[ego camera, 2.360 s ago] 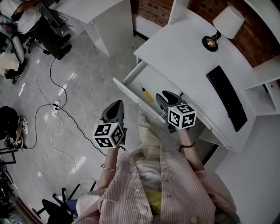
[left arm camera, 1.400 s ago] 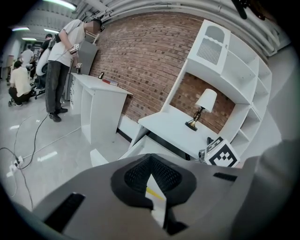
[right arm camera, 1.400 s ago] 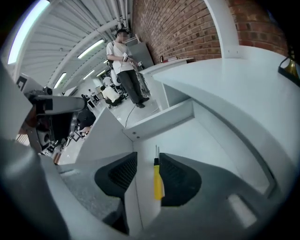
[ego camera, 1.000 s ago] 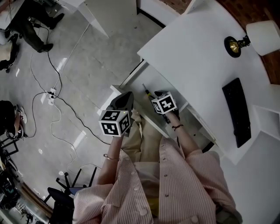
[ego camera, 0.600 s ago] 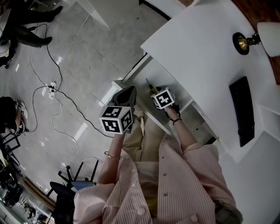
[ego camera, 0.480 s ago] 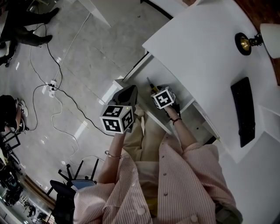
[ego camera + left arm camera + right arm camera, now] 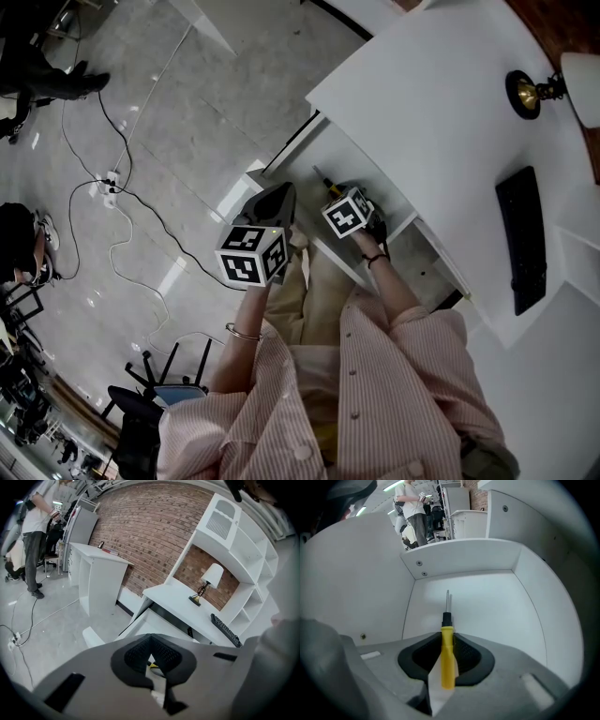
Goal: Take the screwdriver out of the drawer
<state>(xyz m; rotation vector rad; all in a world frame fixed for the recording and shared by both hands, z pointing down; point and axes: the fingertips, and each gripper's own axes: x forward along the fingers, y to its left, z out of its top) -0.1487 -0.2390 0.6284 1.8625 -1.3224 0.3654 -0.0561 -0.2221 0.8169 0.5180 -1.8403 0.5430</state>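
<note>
The screwdriver [image 7: 447, 653], with a yellow handle and a thin metal shaft, lies on the floor of the open white drawer [image 7: 464, 555]. My right gripper [image 7: 447, 644] points steeply down into the drawer. Its jaws have just been closing, and the black pads now sit against both sides of the yellow handle. In the head view the right gripper [image 7: 336, 194] is inside the drawer [image 7: 281, 169], and the screwdriver's tip [image 7: 322, 178] pokes out beyond it. My left gripper [image 7: 279, 193] hovers by the drawer's front corner, shut and holding nothing.
The white desk top [image 7: 441, 103] carries a lamp [image 7: 539, 86] and a black keyboard [image 7: 525, 239]. Cables and a power strip [image 7: 112, 187] lie on the grey floor at the left. A white cabinet [image 7: 98, 581] and a standing person [image 7: 35, 536] are farther off.
My right gripper has come down into the drawer over the screwdriver's handle and now hides most of it. The left gripper has hardly moved.
</note>
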